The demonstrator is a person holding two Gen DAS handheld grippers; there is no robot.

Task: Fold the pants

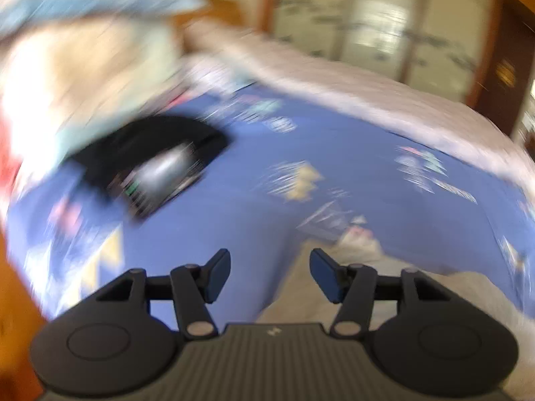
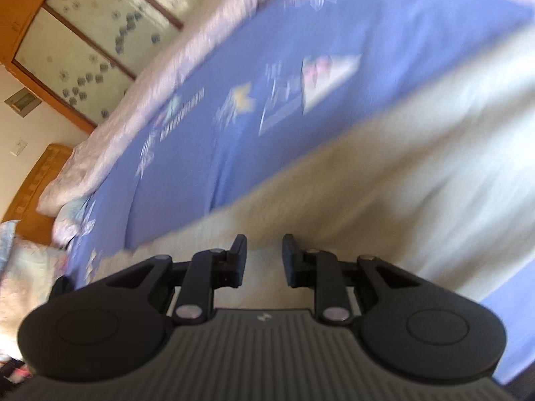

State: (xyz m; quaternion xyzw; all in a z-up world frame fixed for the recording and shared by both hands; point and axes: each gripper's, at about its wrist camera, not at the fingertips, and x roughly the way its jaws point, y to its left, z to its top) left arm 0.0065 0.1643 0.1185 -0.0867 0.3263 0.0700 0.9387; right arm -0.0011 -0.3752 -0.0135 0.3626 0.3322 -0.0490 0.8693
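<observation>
Nearest the lens in the left wrist view, the left tongs (image 1: 270, 274) stand released, jaws wide apart and grasping nothing, hovering above the bed. Nearest in the right wrist view, the right tongs (image 2: 264, 260) are likewise released, with a narrower gap between the jaws and no cloth caught in it. Directly beneath and beyond the right tongs lie the pants (image 2: 384, 167), pale cream, spread as a long band across the blue bedsheet (image 2: 234, 140); in the left wrist view only one end of the pants (image 1: 351, 267) shows, just past the right-hand jaw. Farther out on the printed bedsheet (image 1: 334, 153) rests a dark object with a shiny face (image 1: 157, 163), well apart from the pants; its identity cannot be told through the motion blur. Beyond it sits a heap of pale bedding (image 1: 87, 56), then a pinkish quilt (image 1: 367, 90) along the far edge of the bed, and last a wardrobe with patterned panels (image 2: 100, 33). Judged stage: approach before a fold, neither tongs yet holding cloth; how many folds the garment already carries cannot be read. The next move probably calls for each tongs to descend onto an edge or corner of the pants and clench there before lifting the cloth over itself.
</observation>
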